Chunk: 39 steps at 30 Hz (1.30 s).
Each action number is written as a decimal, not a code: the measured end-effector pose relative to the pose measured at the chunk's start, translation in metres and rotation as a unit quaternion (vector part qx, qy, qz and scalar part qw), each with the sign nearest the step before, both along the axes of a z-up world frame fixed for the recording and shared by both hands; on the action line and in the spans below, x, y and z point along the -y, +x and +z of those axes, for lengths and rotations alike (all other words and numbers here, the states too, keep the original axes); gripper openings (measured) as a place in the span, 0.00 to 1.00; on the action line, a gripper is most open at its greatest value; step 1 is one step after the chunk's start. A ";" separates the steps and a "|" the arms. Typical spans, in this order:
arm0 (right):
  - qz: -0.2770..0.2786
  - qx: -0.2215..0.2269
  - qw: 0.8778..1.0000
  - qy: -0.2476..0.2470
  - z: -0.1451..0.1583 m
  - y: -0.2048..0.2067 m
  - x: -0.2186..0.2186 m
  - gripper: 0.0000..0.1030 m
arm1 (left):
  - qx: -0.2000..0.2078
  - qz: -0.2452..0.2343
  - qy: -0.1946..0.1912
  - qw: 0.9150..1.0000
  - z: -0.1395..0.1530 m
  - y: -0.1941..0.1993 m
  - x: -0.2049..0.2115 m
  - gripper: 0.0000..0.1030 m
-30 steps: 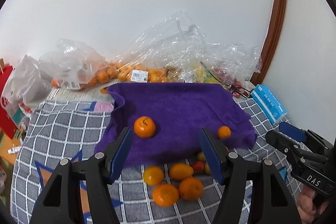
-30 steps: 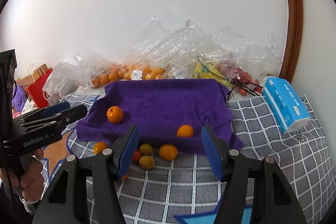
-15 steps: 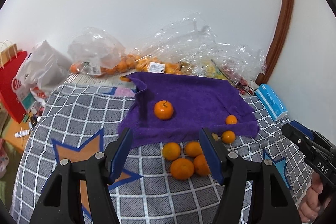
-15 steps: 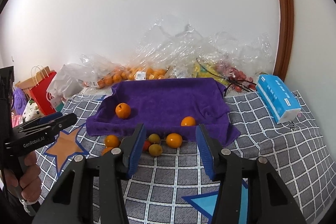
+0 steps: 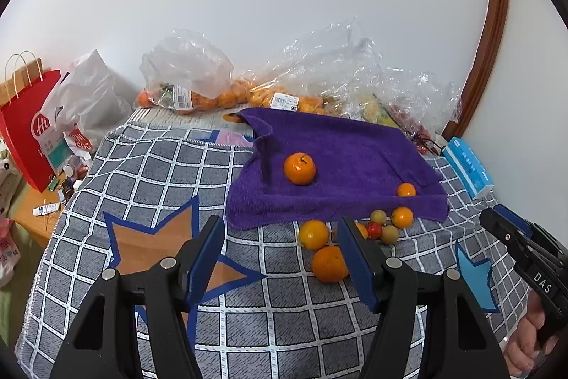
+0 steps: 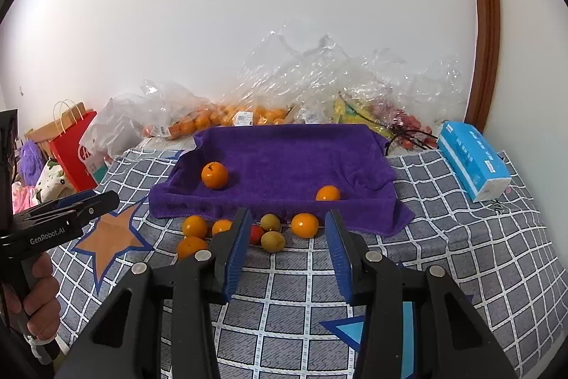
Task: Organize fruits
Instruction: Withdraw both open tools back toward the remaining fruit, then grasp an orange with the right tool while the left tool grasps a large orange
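On the checked cloth [image 6: 461,258], just in front of the purple towel [image 6: 284,158], a loose cluster of fruit waits: several oranges, two yellowish plums and a small red fruit [image 6: 256,234]. Two fruits already sit on the towel, a big orange [image 6: 214,175] at about 10 o'clock from the right gripper [image 6: 287,247] and a small orange [image 6: 328,193] at 1 o'clock.

Both claws are apart and hold nothing. The right gripper hovers above the cloth with the cluster straight ahead at 12 o'clock; a plum [image 6: 272,241] and an orange [image 6: 304,225] lie nearest its line. The left gripper [image 5: 284,254] has a near orange [image 5: 329,264] at its 2 o'clock, just beside its right finger.

The step in hand looks like picking the next fruit to move onto the towel. To do it well:

- Choose a fruit at the edge of the cluster, so that the fingers do not knock its neighbours; round fruit will roll.
- Come down with the fingers wide, one on each side, centred on the widest part.
- Squeeze gently, as plums and the red fruit may bruise.
- Set it down near the towel's middle, apart from the fruit there.
- Keep the two grippers well apart.
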State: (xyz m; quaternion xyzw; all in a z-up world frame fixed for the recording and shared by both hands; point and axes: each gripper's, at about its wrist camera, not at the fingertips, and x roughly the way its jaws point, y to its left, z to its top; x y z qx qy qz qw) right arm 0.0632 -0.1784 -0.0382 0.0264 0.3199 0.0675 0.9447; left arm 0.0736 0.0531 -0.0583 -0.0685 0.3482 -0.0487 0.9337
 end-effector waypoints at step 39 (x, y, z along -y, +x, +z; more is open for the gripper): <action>0.013 -0.084 0.996 -0.016 -0.082 0.076 0.006 0.29 | -0.060 -0.013 -0.008 0.998 -0.062 0.047 -0.008 0.62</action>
